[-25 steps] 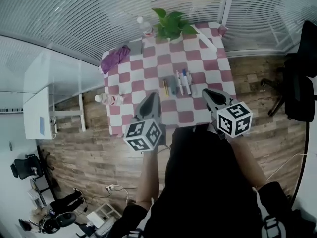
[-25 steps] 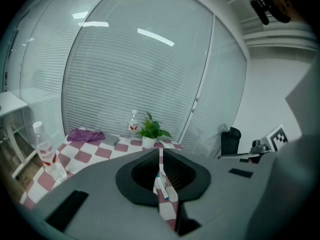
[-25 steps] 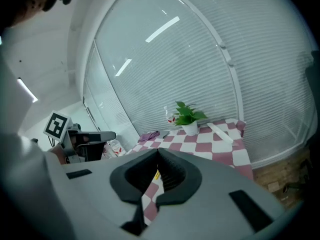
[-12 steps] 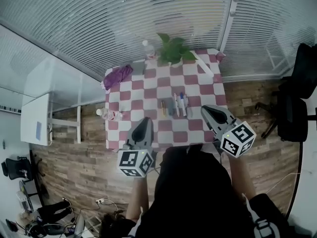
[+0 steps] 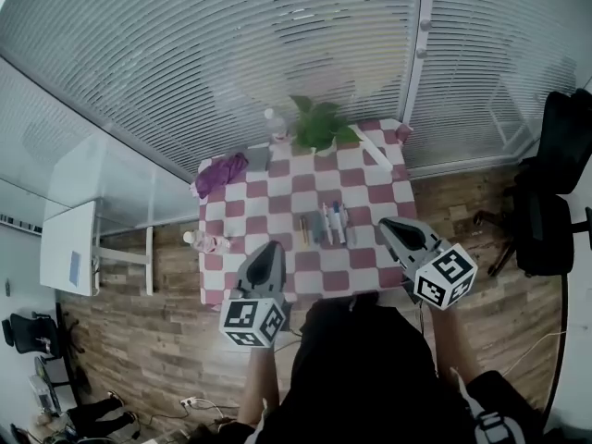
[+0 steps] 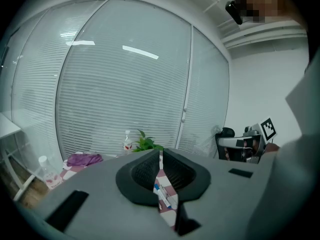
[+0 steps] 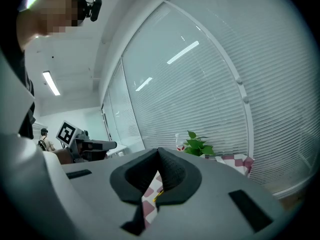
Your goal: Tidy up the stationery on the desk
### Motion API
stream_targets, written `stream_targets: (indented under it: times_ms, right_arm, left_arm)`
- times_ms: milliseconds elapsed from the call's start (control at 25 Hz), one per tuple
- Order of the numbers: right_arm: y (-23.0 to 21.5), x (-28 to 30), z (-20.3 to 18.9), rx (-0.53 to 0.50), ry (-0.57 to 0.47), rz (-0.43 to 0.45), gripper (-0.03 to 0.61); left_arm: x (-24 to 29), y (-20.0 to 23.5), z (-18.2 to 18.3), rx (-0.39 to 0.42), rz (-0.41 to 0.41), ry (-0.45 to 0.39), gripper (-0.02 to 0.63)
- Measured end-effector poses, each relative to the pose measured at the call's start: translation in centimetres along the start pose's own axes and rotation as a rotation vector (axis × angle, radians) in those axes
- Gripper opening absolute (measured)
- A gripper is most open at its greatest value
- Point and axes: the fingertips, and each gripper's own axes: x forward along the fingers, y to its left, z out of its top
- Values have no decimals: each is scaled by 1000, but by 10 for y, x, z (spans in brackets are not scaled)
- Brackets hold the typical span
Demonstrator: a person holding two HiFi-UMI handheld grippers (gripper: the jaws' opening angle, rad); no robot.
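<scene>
Head view: a short row of pens and markers point(image 5: 326, 225) lies side by side at the middle of the small table in a red-and-white checked cloth point(image 5: 277, 202). No holder or case shows, so the row could be awaiting collection or already be the tidied result. The grey left gripper point(image 5: 273, 247) and grey right gripper point(image 5: 388, 223) hover over the table's near edge, either side of the row and apart from it. A green potted plant point(image 5: 319, 128), a clear bottle point(image 5: 274, 123) and a crumpled purple cloth point(image 5: 220, 172) sit along the far edge. Slatted blinds point(image 5: 231, 54), plank flooring point(image 5: 139, 340) and a black office chair point(image 5: 555, 202) surround the table. Left gripper view: jaws together on nothing, with the pens glimpsed through the slit. Right gripper view: jaws likewise together and empty, over checked cloth.
</scene>
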Motion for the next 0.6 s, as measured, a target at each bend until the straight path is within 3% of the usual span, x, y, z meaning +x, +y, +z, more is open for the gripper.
stream_targets:
  times_ms: [600]
  right_arm:
    - [3,9,15,-37,11,13,20]
  left_arm:
    - [17,-6,22,10,-49,-23,46]
